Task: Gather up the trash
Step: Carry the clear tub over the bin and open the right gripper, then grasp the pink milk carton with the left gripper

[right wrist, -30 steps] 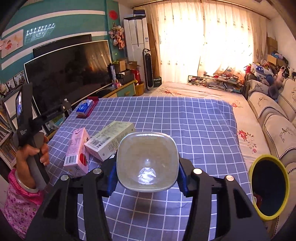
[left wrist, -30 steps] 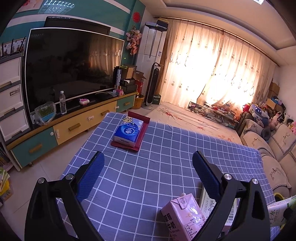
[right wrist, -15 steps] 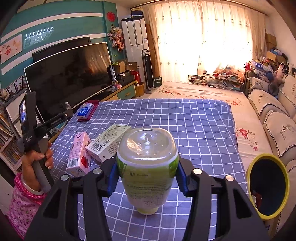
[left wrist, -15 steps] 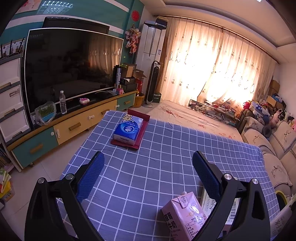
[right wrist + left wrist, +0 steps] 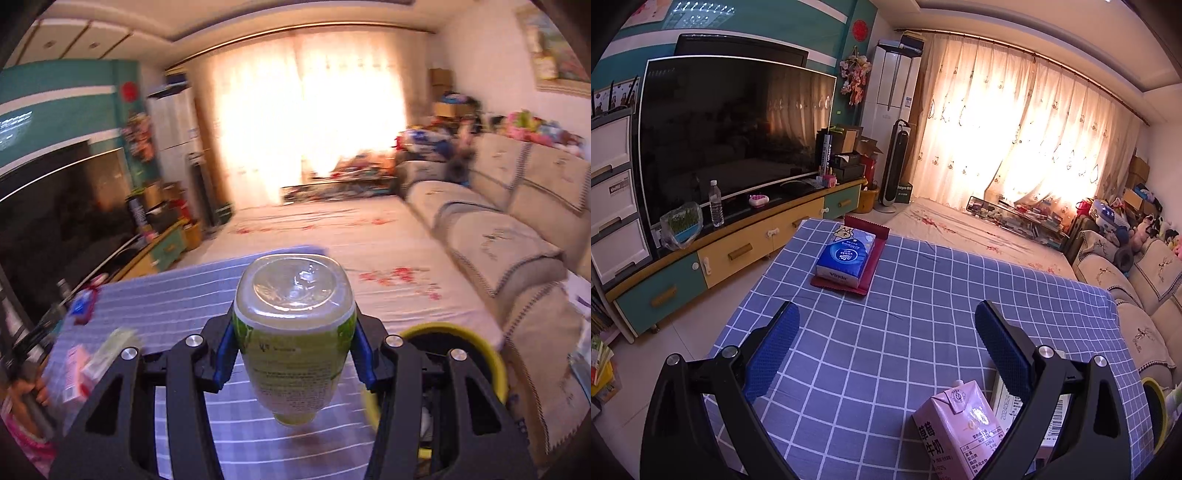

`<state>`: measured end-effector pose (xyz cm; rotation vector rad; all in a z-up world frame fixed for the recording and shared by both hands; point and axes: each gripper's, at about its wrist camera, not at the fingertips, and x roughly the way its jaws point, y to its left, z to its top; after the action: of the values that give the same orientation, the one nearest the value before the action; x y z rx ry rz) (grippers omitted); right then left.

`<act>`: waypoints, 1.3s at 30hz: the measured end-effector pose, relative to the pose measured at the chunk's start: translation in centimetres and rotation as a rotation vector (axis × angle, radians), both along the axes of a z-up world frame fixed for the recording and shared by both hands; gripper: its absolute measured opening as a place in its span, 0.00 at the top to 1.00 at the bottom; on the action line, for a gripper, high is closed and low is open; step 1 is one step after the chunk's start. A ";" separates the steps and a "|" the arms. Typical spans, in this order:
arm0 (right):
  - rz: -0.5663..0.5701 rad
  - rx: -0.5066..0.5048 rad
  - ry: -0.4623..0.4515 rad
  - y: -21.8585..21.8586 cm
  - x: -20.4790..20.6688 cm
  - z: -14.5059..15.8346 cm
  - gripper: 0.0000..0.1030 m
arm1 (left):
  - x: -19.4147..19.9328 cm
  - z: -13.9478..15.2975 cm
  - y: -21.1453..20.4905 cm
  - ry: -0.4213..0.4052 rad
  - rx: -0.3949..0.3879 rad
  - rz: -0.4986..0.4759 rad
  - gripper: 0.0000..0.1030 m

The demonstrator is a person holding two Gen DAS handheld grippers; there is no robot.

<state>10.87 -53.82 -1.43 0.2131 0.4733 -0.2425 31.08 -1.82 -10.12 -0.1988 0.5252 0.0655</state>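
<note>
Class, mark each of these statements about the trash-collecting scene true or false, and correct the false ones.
1. The right gripper holds a green-labelled bottle. True.
2. The left gripper holds the pink carton. False: its jaws are open and empty.
3. A blue tissue pack lies on a red tray. True.
4. The bin has a red rim. False: it is yellow.

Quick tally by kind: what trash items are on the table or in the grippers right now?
Cartons and boxes on the table: 2, the pink milk carton and the pale box beside it.
Bottles: 1, the green-labelled bottle, clamped in the right gripper.
Left gripper: 0, open and empty.
Total: 3
</note>
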 end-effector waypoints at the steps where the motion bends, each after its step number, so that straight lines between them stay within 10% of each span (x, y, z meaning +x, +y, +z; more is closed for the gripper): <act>1: -0.040 -0.004 0.005 -1.5 0.0 -0.3 0.52 | 0.0 0.0 -0.1 0.001 0.003 0.000 0.08; 13: -0.316 0.040 0.233 -13.1 2.0 -10.5 0.52 | 0.4 -0.5 -0.4 0.015 0.020 -0.003 0.08; 20: -0.349 0.053 0.207 -12.9 2.0 -10.6 0.42 | 0.4 -0.7 -0.5 0.020 0.022 -0.006 0.08; 30: -0.018 0.060 -0.038 0.1 6.5 -3.6 0.30 | 0.5 -0.8 -0.7 0.020 0.035 -0.005 0.08; 39: 0.220 0.012 0.034 8.1 10.8 -7.4 0.29 | 0.3 -1.0 -2.5 0.042 0.083 -0.026 0.08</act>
<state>21.71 -45.76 -8.86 0.1674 0.5280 -0.0283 31.42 -4.27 -11.16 -0.1092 0.5654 0.0660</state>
